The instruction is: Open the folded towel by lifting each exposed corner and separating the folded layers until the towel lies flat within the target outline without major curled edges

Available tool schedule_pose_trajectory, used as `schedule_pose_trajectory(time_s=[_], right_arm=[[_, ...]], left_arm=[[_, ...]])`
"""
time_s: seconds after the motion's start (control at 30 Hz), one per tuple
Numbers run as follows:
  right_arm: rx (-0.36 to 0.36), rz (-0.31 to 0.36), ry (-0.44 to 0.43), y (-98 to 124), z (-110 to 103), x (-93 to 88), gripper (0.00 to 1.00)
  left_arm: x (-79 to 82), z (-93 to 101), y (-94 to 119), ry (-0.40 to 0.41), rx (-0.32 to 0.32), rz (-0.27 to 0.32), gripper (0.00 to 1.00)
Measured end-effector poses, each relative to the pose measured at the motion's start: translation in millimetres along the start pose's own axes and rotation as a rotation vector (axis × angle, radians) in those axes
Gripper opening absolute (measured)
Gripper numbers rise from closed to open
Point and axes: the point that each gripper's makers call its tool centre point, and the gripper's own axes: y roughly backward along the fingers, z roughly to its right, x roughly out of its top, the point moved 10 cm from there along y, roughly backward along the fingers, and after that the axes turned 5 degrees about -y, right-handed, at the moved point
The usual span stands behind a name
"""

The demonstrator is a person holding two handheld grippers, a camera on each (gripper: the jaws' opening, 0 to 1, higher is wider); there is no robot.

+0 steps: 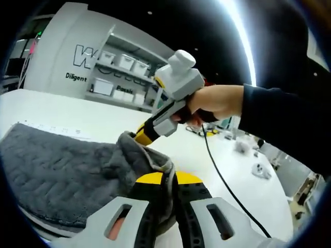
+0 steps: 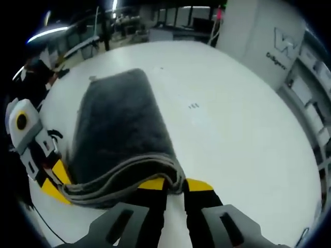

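Both views fisheye: straight lines bow strongly toward the edges. Ceiling light strip (image 1: 239, 31) blown out, glaring white. White bench (image 2: 232, 134) evenly bright with soft shadows. Dark grey towel (image 2: 119, 119) keeps its texture. Background shelves (image 1: 121, 72) soft; edges smeared in right gripper view.

A broad white table (image 2: 232, 134) spread under everything, bare over most of its right half in the right gripper view. Small grey printed marks (image 2: 193, 106) lay on it near the middle. In the left gripper view a black cable (image 1: 222, 178) ran across the tabletop toward the near right, and a few small pale objects (image 1: 261, 170) sat farther right — too blurred to name. Beyond the far edge stood a white wall with dark lettering (image 1: 77, 64) and shelves of white storage bins (image 1: 121, 62). A long ceiling light (image 1: 240, 36) glowed overhead — another strip (image 2: 49, 33) showed at the far left in the right gripper view.
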Motion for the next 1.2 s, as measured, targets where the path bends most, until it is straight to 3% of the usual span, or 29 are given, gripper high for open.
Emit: schedule_pose_trajectory(time_s=[0.63, 0.83, 0.9, 1.1, 1.2], right_arm=[[-0.039, -0.012, -0.063, 0, 13, -17.3, 0.1], [-0.078, 0.073, -0.134, 10, 17, -26.7, 0.1], [-0.122, 0.097, -0.152, 12, 20, -31.5, 0.09], [-0.196, 0.098, -0.186, 16, 19, -48.1, 0.14], [-0.242, 0.168, -0.242, 20, 18, -47.3, 0.15]], left_arm=[[-9.6, 2.6, -6, 0.033, -0.02, -0.041, 0.05], [-9.7, 4.7, -7, 0.037, -0.024, -0.044, 0.06], [-10.3, 5.7, -8, 0.039, -0.027, -0.047, 0.06], [-15.8, 5.9, -11, 0.045, -0.034, -0.068, 0.06], [-18.3, 5.5, -11, 0.047, -0.037, -0.08, 0.06]])
